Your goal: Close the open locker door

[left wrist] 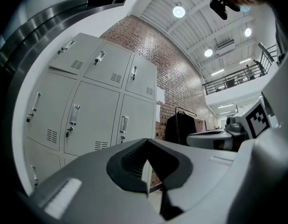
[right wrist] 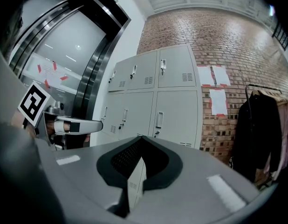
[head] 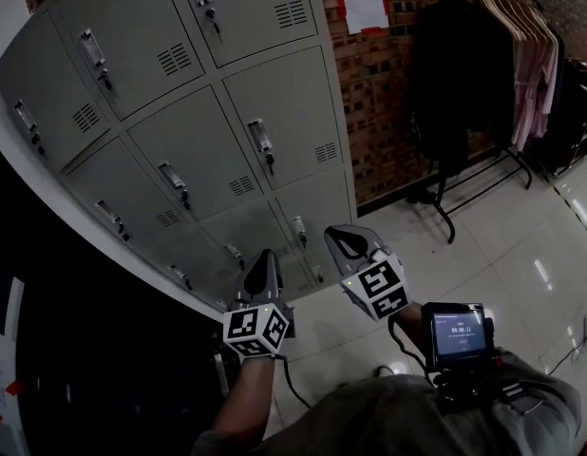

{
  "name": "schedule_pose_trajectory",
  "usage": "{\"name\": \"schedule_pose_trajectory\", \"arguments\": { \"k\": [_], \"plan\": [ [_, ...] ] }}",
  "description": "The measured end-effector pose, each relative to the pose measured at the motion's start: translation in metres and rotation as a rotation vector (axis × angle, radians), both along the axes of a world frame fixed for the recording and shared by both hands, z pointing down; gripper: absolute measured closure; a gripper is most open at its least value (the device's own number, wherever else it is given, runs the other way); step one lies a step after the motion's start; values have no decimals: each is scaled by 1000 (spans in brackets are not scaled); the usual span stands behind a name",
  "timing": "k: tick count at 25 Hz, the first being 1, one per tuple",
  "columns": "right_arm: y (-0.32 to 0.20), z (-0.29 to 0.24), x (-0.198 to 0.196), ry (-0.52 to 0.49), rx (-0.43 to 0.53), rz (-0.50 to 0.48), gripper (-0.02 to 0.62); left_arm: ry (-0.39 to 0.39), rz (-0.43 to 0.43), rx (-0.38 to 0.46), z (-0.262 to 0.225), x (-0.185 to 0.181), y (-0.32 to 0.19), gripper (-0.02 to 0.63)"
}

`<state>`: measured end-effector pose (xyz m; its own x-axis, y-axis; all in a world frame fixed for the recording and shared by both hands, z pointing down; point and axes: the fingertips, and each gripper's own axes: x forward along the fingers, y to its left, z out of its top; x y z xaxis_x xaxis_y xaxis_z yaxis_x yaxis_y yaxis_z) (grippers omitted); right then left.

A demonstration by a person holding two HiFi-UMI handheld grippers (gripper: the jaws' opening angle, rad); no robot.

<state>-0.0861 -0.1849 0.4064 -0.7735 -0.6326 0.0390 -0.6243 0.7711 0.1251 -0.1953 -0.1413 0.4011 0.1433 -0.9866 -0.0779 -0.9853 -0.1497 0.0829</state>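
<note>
The left gripper (left wrist: 147, 143) and right gripper (right wrist: 141, 139) have jaws pressed together, empty. Ahead of their tips stands the grey sheet-metal locker bank (head: 208, 150), its louvred doors flush. Only the head view shows glossy floor tiles (head: 521, 255); only the left gripper view, round ceiling lamps (left wrist: 178, 11).

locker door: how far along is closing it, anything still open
Done, by the look of it: every door visible on the lockers sits flush, with none ajar in any view. In hand: nothing; the left gripper and right gripper are both shut, empty and clear of the doors. Left: nothing visible, unless an open door lies out of frame.
</note>
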Motion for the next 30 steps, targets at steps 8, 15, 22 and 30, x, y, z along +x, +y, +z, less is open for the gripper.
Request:
{"name": "schedule_pose_trajectory", "arguments": {
  "k": [8,15,22,30],
  "plan": [
    [-4,-3,1,0,10,-3,591,-1,-6,12,-4,2,-3,609],
    [-5,-10,5,-8,23,-4,591,-5,-7,23,-10,8,-4,609],
    [-1,-13,12,-12,31,-8,591,-13,0,26,-13,19,0,609],
    [-3,-12,19,-14,30,-11,591,-19,5,25,-13,30,-2,609]
  ]
}}
